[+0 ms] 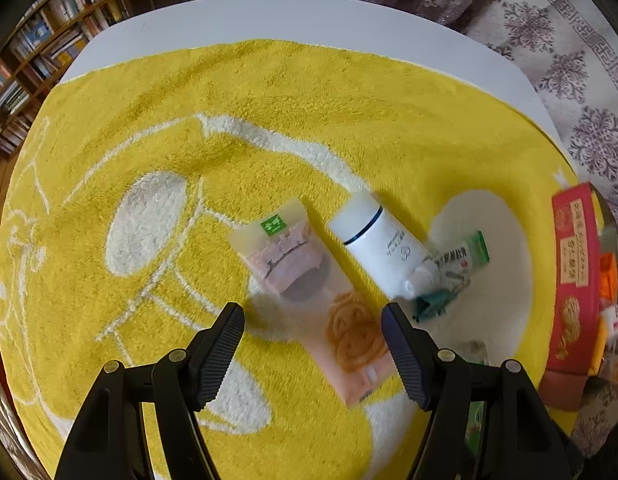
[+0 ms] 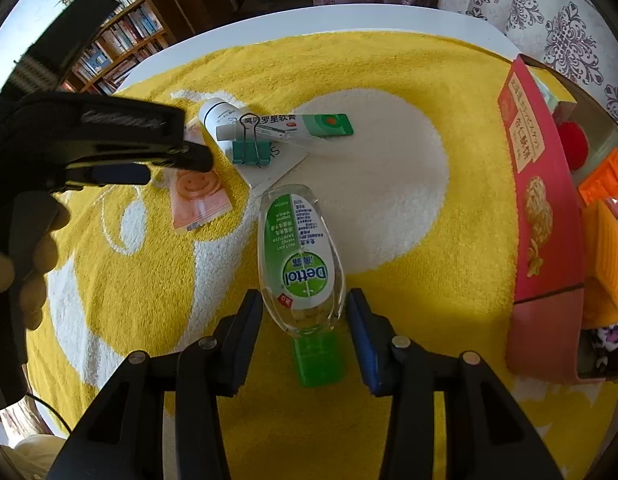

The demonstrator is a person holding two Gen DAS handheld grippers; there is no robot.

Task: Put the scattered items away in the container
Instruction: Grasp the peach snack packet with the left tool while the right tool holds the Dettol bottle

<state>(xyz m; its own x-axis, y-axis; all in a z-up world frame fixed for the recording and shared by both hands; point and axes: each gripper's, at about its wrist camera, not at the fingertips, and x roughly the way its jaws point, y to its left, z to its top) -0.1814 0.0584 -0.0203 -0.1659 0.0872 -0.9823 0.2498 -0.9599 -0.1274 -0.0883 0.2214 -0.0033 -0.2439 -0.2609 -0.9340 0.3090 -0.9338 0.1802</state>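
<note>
My left gripper is open above a pink snack packet lying on the yellow towel. Beside the packet lie a white tube, a green-and-white ointment tube and a green binder clip. My right gripper is open, its fingers either side of a clear Dettol sanitizer bottle with a green cap, not squeezing it. The left gripper also shows in the right wrist view, over the packet. The container stands at the right edge.
The container's red wall holds orange and red items. A white table lies under the towel. Bookshelves stand at the back left, patterned curtains at the back right.
</note>
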